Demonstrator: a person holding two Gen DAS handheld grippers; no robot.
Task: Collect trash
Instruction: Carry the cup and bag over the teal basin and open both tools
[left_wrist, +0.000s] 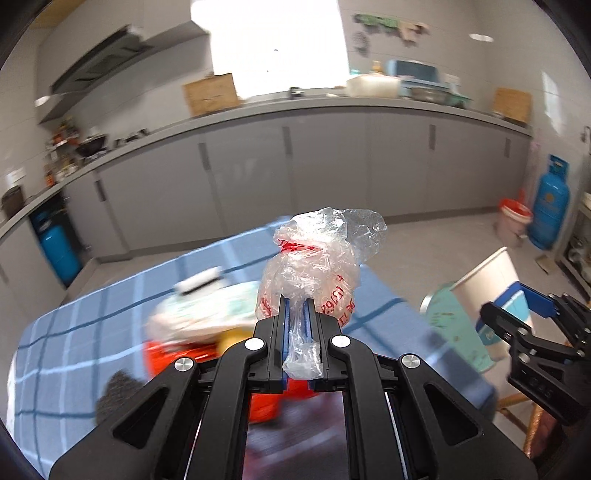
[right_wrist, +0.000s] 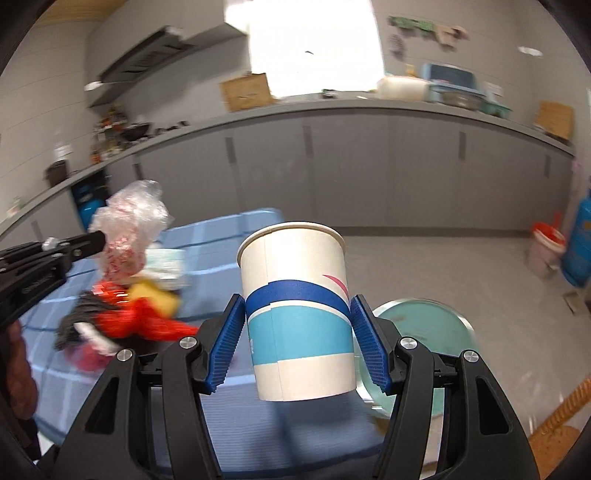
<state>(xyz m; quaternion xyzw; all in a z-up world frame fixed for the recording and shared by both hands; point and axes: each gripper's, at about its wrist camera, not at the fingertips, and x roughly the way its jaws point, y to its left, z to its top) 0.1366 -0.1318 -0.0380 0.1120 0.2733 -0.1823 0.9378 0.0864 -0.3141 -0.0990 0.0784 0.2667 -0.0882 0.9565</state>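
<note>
My left gripper (left_wrist: 296, 306) is shut on a crumpled clear plastic bag with red print (left_wrist: 317, 266) and holds it above the table; the bag also shows in the right wrist view (right_wrist: 129, 225). My right gripper (right_wrist: 297, 332) is shut on a white paper cup with blue bands (right_wrist: 299, 314), held upright above the table's right edge; the cup also shows in the left wrist view (left_wrist: 491, 291). A pile of trash lies on the blue checked tablecloth (left_wrist: 74, 332): a red wrapper (right_wrist: 147, 321), a yellow piece (right_wrist: 155, 295), a white packet (left_wrist: 207, 310) and dark scraps (right_wrist: 81, 317).
A round teal stool (right_wrist: 424, 332) stands right of the table. Grey kitchen cabinets (left_wrist: 332, 166) run along the back. A red-lined bin (left_wrist: 513, 221) and a blue gas cylinder (left_wrist: 550, 203) stand at the far right. A wooden chair (right_wrist: 561, 417) is at the lower right.
</note>
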